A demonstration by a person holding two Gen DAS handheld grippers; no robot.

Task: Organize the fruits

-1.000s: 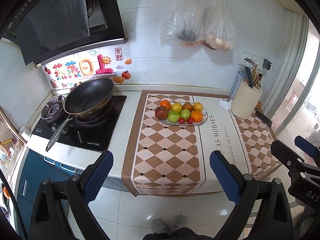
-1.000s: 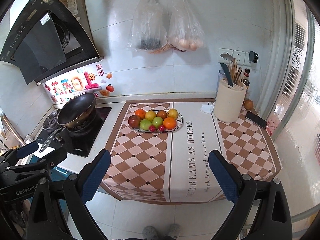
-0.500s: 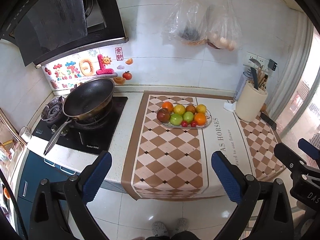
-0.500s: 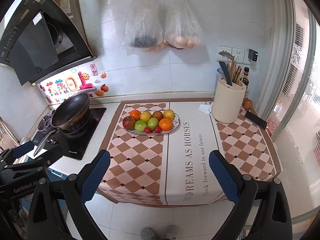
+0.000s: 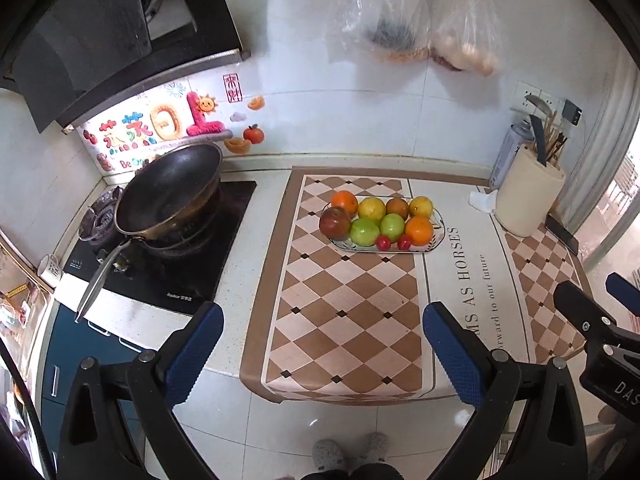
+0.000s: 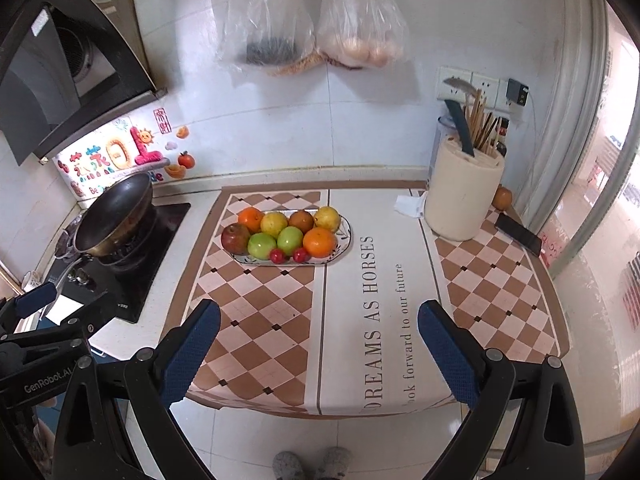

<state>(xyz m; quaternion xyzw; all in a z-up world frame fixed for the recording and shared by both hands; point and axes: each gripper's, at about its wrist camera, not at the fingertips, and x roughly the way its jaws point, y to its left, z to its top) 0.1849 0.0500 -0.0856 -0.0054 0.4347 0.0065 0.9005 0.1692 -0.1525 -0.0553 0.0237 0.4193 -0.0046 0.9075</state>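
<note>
Fruits lie in neat rows on oval plate, mid-counter. Left gripper and right gripper: jaws spread, empty, well short of plate. Arrangement appears complete; stage undeterminable.

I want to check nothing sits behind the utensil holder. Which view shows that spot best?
The right wrist view: a small orange fruit shows beside and behind the utensil holder, near the phone. In the left wrist view the holder sits near the frame edge and hides that fruit.
</note>
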